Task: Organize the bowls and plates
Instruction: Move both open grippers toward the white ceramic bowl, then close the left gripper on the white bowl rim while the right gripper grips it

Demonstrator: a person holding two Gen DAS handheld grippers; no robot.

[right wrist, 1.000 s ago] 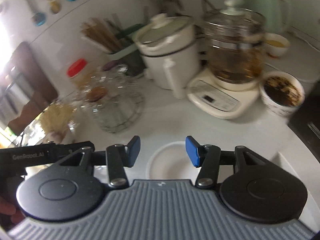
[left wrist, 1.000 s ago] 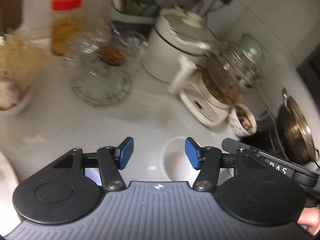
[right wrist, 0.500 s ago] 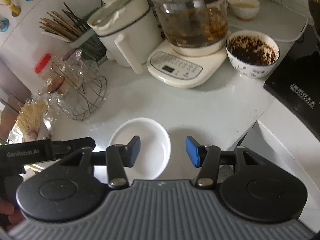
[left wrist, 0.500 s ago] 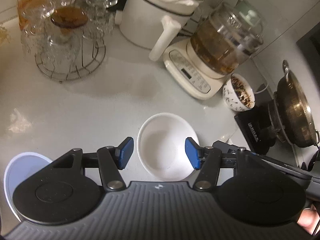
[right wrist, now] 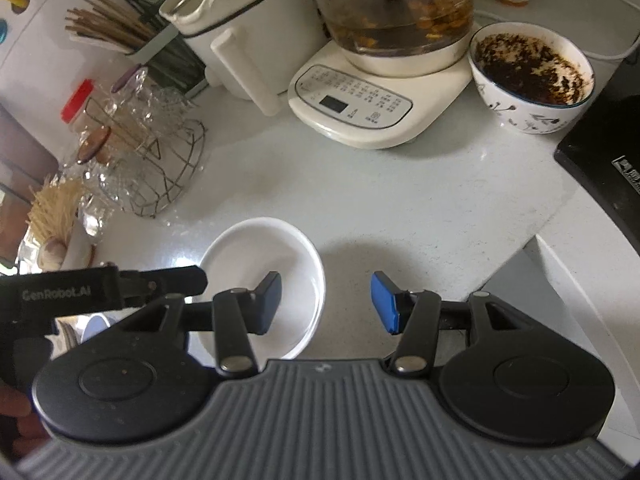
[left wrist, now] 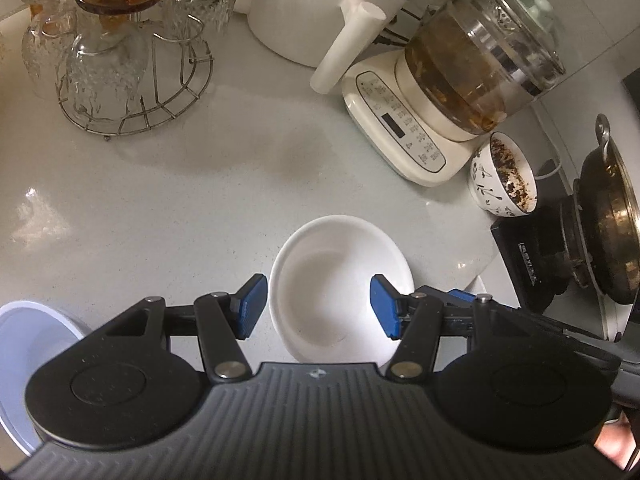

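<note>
Left wrist view, near to far: left gripper (left wrist: 318, 308) is pointing steeply down at the counter, jaws standing apart with nothing pressed between the blue pads (left wrist: 251, 306); the empty white bowl (left wrist: 340, 280) is sitting on the pale countertop (left wrist: 200, 200) at lower centre, framed between the two pads, though whether either is touching the rim cannot be told. A pale blue-white plate (left wrist: 28, 340) is showing at the lower left edge, partly hidden behind the gripper body. Further up: a patterned bowl (left wrist: 502, 176) with dark residue at right, a cream kettle base (left wrist: 396, 128) carrying a glass pot (left wrist: 480, 68) of brown liquid, a dark wok (left wrist: 608, 216) at the right edge, a white cooker (left wrist: 312, 12) at top centre, and a wire rack of glasses (left wrist: 116, 64) at upper left.

Right wrist view, near to far: right gripper (right wrist: 326, 304) is also angling down, jaws parted and holding nothing; its left pad is hanging over the white bowl's (right wrist: 256, 256) inside while its right pad is hanging over bare countertop (right wrist: 400, 200). The left gripper's black body is reaching in from the left edge. Beyond: the wire rack (right wrist: 160, 168) at left, kettle base (right wrist: 368, 108) and patterned bowl (right wrist: 528, 76) at upper right, white cooker (right wrist: 240, 28) and a chopstick holder (right wrist: 120, 28) at top left.
</note>
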